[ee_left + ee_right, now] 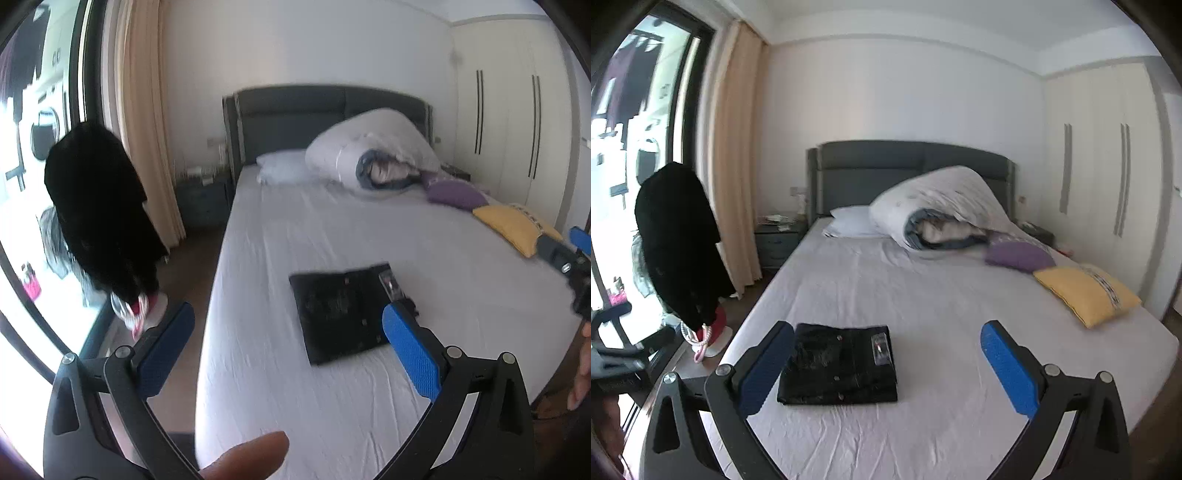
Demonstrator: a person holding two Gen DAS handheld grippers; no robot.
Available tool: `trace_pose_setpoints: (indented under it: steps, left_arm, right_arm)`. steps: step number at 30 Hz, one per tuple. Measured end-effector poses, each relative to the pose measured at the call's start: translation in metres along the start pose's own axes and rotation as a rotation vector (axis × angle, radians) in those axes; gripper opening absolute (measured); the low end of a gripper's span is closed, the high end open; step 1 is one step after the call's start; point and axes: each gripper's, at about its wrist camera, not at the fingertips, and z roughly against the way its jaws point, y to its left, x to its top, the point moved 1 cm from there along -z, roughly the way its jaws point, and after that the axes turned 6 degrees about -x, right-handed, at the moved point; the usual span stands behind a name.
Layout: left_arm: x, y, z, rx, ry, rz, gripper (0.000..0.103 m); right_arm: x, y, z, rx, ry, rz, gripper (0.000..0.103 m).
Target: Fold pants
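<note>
Black pants [341,314] lie folded into a compact rectangle on the white bed sheet [332,236], near the foot of the bed. In the right wrist view the same folded pants [838,363] rest flat with a tag on top. My left gripper [288,321] hovers above and short of the bed, open wide, nothing between its blue pads [410,350]. My right gripper [886,339] is also open and empty, raised back from the pants. Its tip [569,251] shows at the right edge of the left wrist view.
A rolled white duvet [942,210], a white pillow [849,221], a purple cushion [1015,254] and a yellow cushion [1086,291] sit toward the grey headboard [908,170]. A black garment [676,243] hangs left of the bed by the window. Wardrobe doors [1108,177] line the right wall.
</note>
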Motion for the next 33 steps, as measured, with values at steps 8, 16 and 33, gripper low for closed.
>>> trace_pose_setpoints:
  steps: [8,16,33]
  left_arm:
    - [-0.041,-0.011,-0.05,-0.046,0.148,0.037,0.103]
    - [-0.071,-0.014,-0.093,-0.056,0.22,0.052,0.103]
    - [-0.086,-0.005,-0.114,-0.056,0.272,0.087,0.103]
  right_arm:
    - [-0.036,-0.004,-0.023,-0.058,0.188,-0.066,0.103]
    - [-0.064,0.006,-0.05,-0.053,0.295,-0.067,0.103]
    - [-0.076,0.028,-0.064,-0.033,0.353,-0.012,0.103]
